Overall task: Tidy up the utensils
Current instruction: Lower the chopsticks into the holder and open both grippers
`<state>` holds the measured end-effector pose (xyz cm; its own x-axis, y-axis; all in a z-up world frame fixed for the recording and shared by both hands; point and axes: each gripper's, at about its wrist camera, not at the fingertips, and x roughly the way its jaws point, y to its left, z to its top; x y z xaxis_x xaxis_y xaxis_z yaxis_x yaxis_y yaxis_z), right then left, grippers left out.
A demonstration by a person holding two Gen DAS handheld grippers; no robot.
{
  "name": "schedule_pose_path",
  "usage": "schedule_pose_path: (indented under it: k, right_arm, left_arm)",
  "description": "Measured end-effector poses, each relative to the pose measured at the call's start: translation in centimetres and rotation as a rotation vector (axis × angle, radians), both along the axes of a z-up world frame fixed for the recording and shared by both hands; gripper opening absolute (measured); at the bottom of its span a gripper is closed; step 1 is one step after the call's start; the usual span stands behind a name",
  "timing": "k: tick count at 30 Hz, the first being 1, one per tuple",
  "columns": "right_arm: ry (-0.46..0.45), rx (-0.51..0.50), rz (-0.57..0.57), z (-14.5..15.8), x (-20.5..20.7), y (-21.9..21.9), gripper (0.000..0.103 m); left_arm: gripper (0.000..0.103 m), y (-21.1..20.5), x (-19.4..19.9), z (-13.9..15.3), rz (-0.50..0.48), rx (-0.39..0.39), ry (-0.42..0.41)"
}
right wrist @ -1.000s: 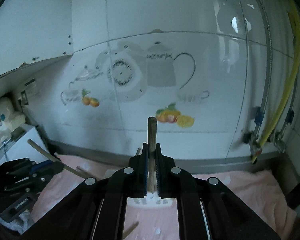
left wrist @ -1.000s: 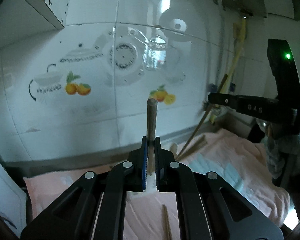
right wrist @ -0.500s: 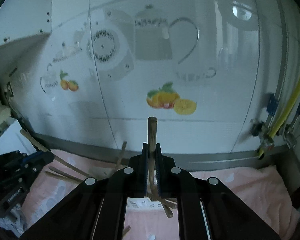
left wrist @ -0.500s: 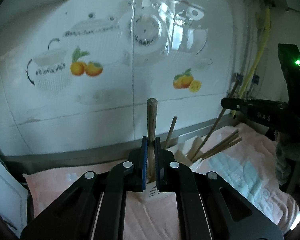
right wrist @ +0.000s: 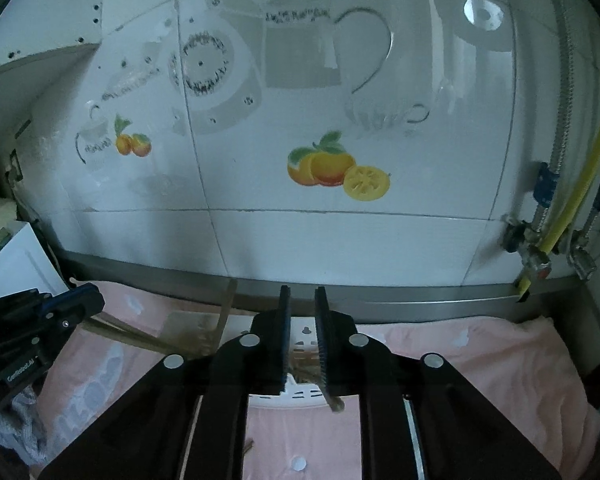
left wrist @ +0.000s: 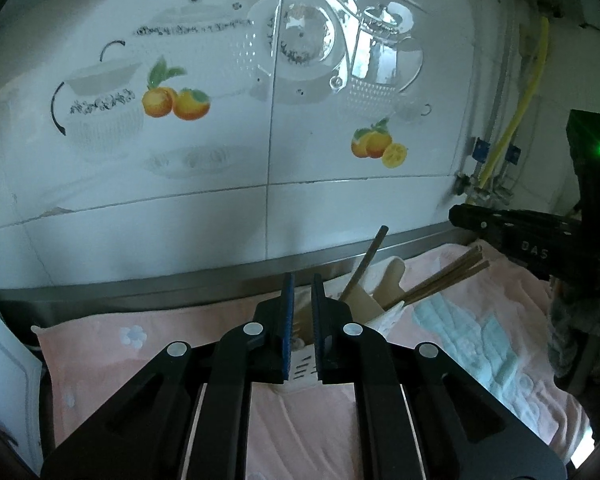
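Note:
My left gripper [left wrist: 303,278] hangs over a white slotted utensil holder [left wrist: 305,368], and its jaws are opening with nothing between them. Several wooden chopsticks [left wrist: 444,278] and a pale wooden spatula [left wrist: 382,294] lean out of the holder to the right. My right gripper [right wrist: 302,289] is above the same holder [right wrist: 305,334], jaws also opening. A wooden chopstick end [right wrist: 334,403] shows low against its right finger; the pads do not press it. Blurred chopsticks [right wrist: 140,336] lean to the left there.
A pink towel [left wrist: 480,344] covers the counter under the holder. The tiled wall with fruit decals [right wrist: 332,168] stands close behind. A yellow hose and valves [right wrist: 540,248] are at the right. A white appliance [right wrist: 12,264] stands at the left.
Each gripper held an upright chopstick before; now both sets of jaws have parted and the sticks are gone from between them. Both grippers sank toward the holder.

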<state>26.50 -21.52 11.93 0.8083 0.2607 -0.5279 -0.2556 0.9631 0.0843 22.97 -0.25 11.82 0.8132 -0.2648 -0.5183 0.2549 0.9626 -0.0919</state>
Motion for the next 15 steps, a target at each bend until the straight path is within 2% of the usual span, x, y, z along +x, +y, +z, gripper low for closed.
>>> schedule_pose_path:
  k: [2,6,10,15]
  right_arm:
    - [-0.013,0.005,0.005,0.2,-0.9,-0.2,0.017]
    - [-0.024,0.009,0.024,-0.1,-3.3,-0.3,0.024]
    - [-0.015,-0.002,0.050,-1.6,-5.9,0.1,0.027]
    - [0.021,0.016,0.077,-4.6,-9.2,0.3,0.043]
  left_arm:
    - [0.021,0.1,-0.7,0.2,0.004,0.001,-0.012]
    - [0.027,0.5,-2.6,0.5,0.005,-0.008,-0.034]
    - [0.034,1.0,-4.8,0.2,0.007,-0.017,-0.048]
    - [0.036,1.5,-7.7,-2.0,0.001,-0.017,-0.033]
